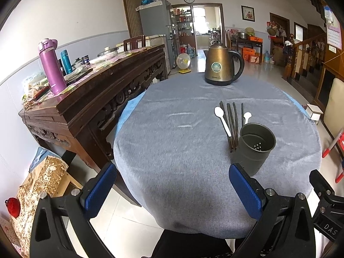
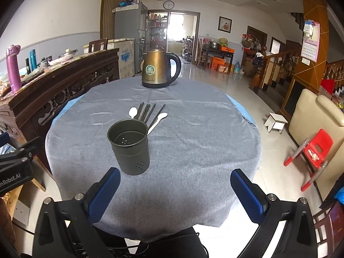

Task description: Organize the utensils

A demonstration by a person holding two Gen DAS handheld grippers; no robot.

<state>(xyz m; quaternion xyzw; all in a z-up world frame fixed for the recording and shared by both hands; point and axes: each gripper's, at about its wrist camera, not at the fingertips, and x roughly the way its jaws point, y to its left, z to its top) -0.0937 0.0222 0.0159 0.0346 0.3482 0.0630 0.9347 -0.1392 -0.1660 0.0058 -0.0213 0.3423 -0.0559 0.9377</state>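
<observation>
Blue-padded fingers (image 1: 101, 190) of the left gripper (image 1: 172, 190) stand spread wide with nothing between them, hovering over the near edge of the round desk (image 1: 172, 150), which wears a grey cloth. The right gripper (image 2: 176, 193) is just the same — its fingers (image 2: 247, 195) parted, gripping nothing, poised above the near rim of the cloth. Part of the right gripper's black frame shows at the right edge of the left wrist view.

Out past the fingers stands the dark metal utensil holder (image 2: 129, 148), upright on the cloth, round and empty, with small drain holes in its floor and low on its wall. In the left wrist view the holder (image 1: 253, 148) sits just beyond the left gripper's right finger.

Just behind the holder lie the utensils, flat on the cloth. A bundle of dark chopsticks (image 1: 233, 124) fans out away from the holder, their near ends beside its wall. One white spoon (image 1: 222, 120) lies along the left of the bundle, bowl pointing away; a second white spoon (image 2: 158, 121) lies on the right side, its handle running down toward the holder's rim.

Further back, at the far edge of the desk, a bronze electric kettle (image 2: 159, 69) with a black handle stands well apart from the utensils. To the left runs a carved dark wooden sideboard (image 1: 90, 99) carrying a purple flask (image 1: 52, 66) among clutter.
</observation>
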